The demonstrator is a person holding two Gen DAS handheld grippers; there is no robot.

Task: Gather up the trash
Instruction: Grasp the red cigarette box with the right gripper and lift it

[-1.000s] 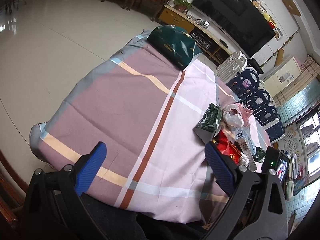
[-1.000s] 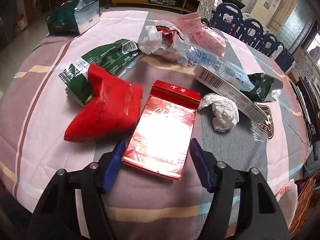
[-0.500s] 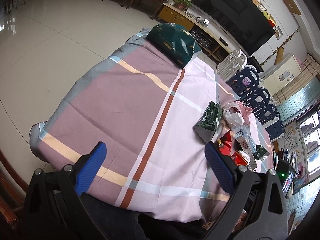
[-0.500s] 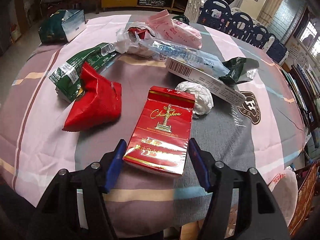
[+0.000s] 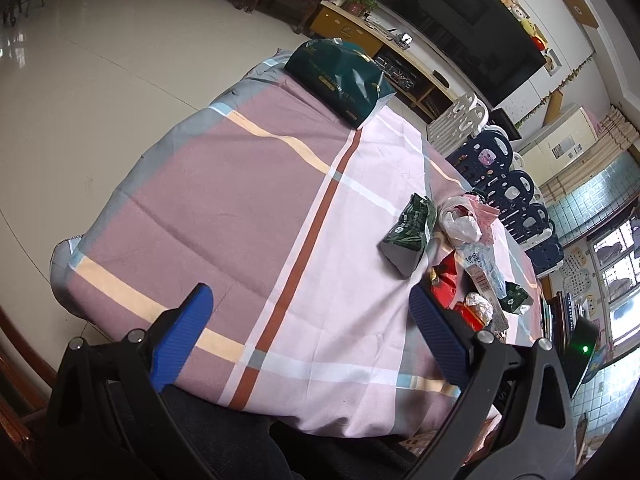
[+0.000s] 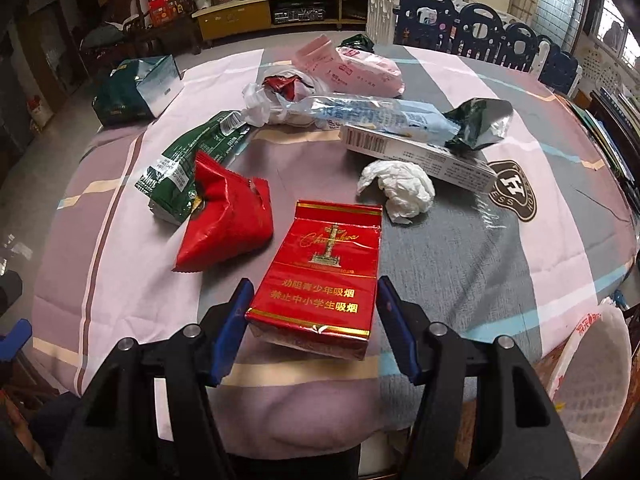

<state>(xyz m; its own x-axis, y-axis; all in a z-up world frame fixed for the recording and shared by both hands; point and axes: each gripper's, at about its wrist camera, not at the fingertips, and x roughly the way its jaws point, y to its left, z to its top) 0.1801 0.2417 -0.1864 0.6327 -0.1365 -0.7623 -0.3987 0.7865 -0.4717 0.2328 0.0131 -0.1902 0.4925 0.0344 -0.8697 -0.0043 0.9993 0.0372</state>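
Observation:
My right gripper (image 6: pixel 314 304) is shut on a red cigarette pack (image 6: pixel 324 264), a blue pad against each long side, with the pack's near end raised off the tablecloth (image 6: pixel 460 264). Beyond it lie a red snack wrapper (image 6: pixel 228 224), a green wrapper (image 6: pixel 188 164), a crumpled tissue (image 6: pixel 400 188), a long white box (image 6: pixel 416 152), a clear blue wrapper (image 6: pixel 372 112), a pink pack (image 6: pixel 352 66) and dark green foil (image 6: pixel 480 124). My left gripper (image 5: pixel 310 294) hangs open over bare cloth near the table's front edge. The trash pile (image 5: pixel 460 264) lies to its right.
A dark green box (image 5: pixel 340 76) stands at the table's far left edge. A white printed bag (image 6: pixel 588 364) hangs beside the table at the near right. Plastic chairs (image 6: pixel 480 24) line the far side, and tiled floor (image 5: pixel 100 100) lies to the left.
The right gripper has risen and rolled with the cigarette pack between its pads, drawing back toward the near table edge. The left gripper has stayed put.

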